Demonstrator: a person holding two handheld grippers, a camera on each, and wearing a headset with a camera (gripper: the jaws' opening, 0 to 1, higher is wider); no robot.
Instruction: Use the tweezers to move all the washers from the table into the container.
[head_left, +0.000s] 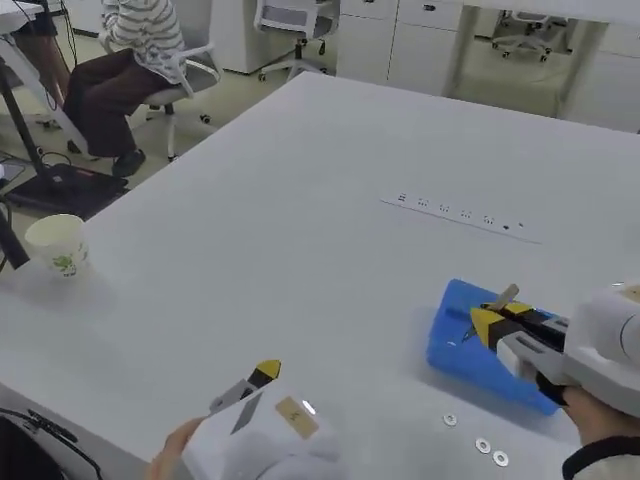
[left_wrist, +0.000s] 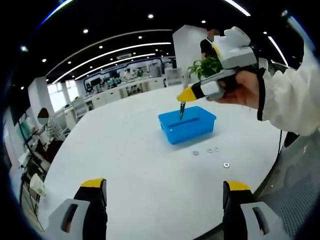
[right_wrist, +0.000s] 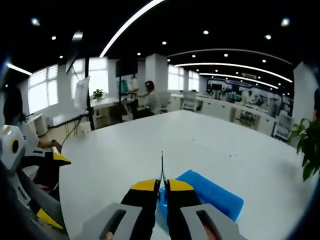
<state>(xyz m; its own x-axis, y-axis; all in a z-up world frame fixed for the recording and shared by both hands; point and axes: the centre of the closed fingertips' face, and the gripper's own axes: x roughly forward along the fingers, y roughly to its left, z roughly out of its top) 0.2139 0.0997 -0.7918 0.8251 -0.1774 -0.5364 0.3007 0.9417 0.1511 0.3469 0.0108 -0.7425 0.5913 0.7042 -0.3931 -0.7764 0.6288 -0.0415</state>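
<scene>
A blue container (head_left: 470, 350) stands on the white table at the right. My right gripper (head_left: 487, 322) hangs over it, shut on thin metal tweezers (head_left: 503, 296) whose tips point down into the container. In the right gripper view the tweezers (right_wrist: 161, 172) stick out from the shut gripper (right_wrist: 161, 186) above the container (right_wrist: 212, 196). Three washers (head_left: 483, 445) lie on the table just in front of the container. My left gripper (left_wrist: 162, 192) is open, holds nothing, and hovers near the table's front edge (head_left: 262, 378). From it I see the container (left_wrist: 187, 125), several washers (left_wrist: 210, 150) and the right gripper (left_wrist: 192, 92).
A paper cup (head_left: 57, 243) stands at the table's left edge. A row of flush sockets (head_left: 460, 213) lies beyond the container. A person sits on an office chair (head_left: 140, 60) at the far left. Wide bare tabletop (head_left: 280, 230) spreads across the middle.
</scene>
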